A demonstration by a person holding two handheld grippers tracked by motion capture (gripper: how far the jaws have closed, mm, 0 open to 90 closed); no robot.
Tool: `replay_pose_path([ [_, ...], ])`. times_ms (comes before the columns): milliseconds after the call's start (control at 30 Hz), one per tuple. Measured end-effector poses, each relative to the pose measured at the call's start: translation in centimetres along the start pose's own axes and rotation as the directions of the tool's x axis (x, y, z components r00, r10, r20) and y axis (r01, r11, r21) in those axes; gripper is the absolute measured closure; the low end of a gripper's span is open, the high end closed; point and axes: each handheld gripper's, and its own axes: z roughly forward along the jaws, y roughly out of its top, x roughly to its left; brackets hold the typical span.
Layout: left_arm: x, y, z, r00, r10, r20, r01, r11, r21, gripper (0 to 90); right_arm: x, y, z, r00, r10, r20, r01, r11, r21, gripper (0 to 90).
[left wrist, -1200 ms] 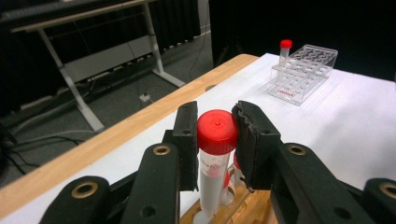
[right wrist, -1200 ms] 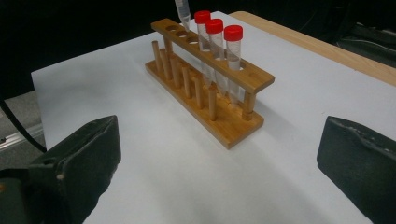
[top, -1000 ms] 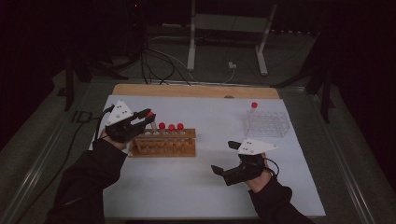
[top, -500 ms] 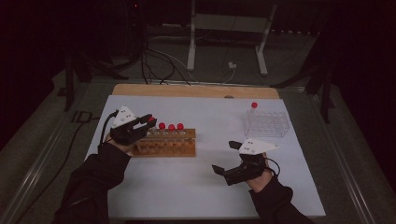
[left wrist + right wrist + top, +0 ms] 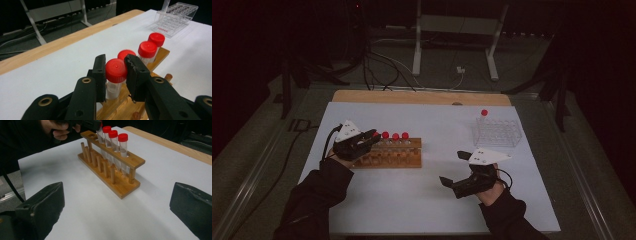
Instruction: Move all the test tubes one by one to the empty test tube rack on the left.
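Note:
A wooden tube rack [image 5: 397, 157] stands left of the table's middle. My left gripper [image 5: 371, 136] is at its left end, shut on the red cap of a clear tube [image 5: 115, 70]. That tube's body reaches down into the rack's top bar [image 5: 160, 56]. Three more red-capped tubes [image 5: 148, 48] stand in the rack's row beyond the held one. My right gripper [image 5: 453, 168] hovers low over the white tabletop at the front right, jaws wide open and nothing between them. From the right gripper view [image 5: 117, 212] the rack [image 5: 120, 186] lies ahead, with the left gripper [image 5: 95, 125] at its far end.
A clear plastic rack [image 5: 498, 132] sits at the back right with one red-capped tube [image 5: 484, 113] at its far corner. A wooden strip [image 5: 422, 97] edges the table's far side. Cables and a metal stand [image 5: 417, 45] lie on the floor beyond.
My left gripper has come down with the tube toward the rack's left end. The right gripper has stayed where it was.

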Motion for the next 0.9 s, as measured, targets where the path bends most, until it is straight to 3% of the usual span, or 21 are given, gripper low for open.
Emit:
replay_pose_path([
  [300,0.0,0.2,0.3,0.9999,0.010,0.004,-0.010,0.9993,0.035,71.8,0.0,0.0,0.0,1.0000,0.001,0.000,-0.001,1.000,0.005,0.0],
  [633,0.1,0.2,0.1,0.9999,-0.006,0.011,0.006,0.9991,0.043,70.5,0.0,0.1,-0.1,1.0000,-0.004,0.000,0.004,1.000,-0.001,0.0],
  [800,0.2,0.2,-0.4,0.9996,-0.005,0.028,0.004,0.9990,0.044,62.4,-0.1,0.1,-0.3,1.0000,0.001,0.000,-0.001,1.000,-0.008,0.0],
  [900,0.2,0.2,-1.1,0.9993,-0.011,0.037,0.010,0.9994,0.032,52.3,-0.3,0.2,-0.5,1.0000,0.005,0.007,-0.005,1.000,-0.017,0.0],
])
